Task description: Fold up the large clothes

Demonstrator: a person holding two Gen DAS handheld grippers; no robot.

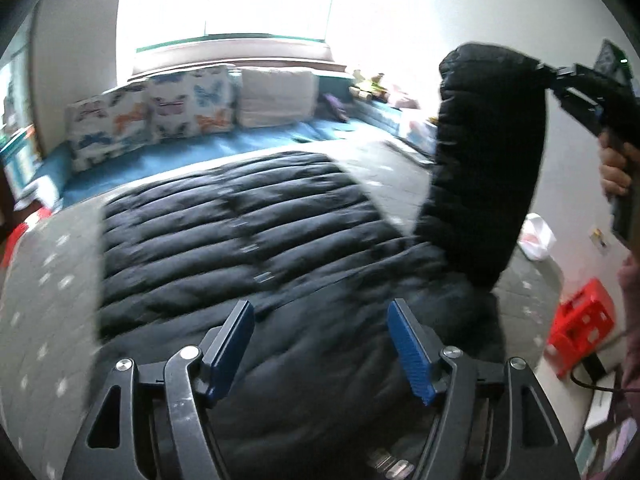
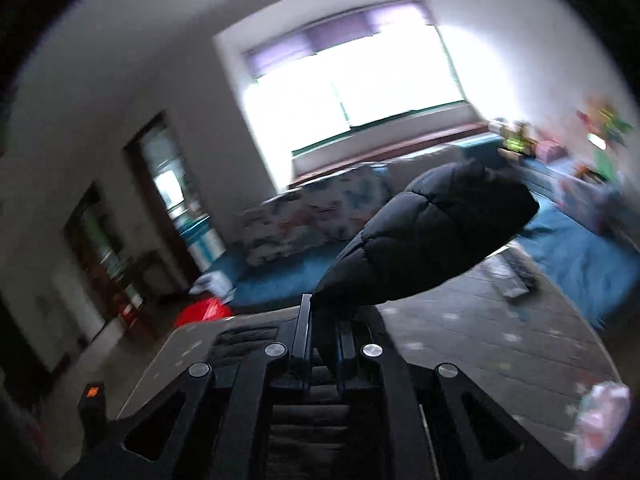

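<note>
On grey dotted bedding (image 1: 48, 280), right claw (image 2: 326, 336) pinches quilted black jacket's (image 1: 248, 220) sleeve (image 1: 488, 152); left claw (image 1: 320, 344) gapes

A grey quilted bed cover with pale specks (image 1: 48, 288) carries the black quilted puffer jacket (image 1: 248, 232), spread flat across its middle.

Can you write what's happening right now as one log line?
step: folding sleeve | right gripper: shut on sleeve, lifted | left gripper: open over black puffer jacket | surface: grey bed cover

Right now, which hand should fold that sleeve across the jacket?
Right. The right gripper already pinches the sleeve above the jacket; the left gripper is open, holding nothing.
</note>
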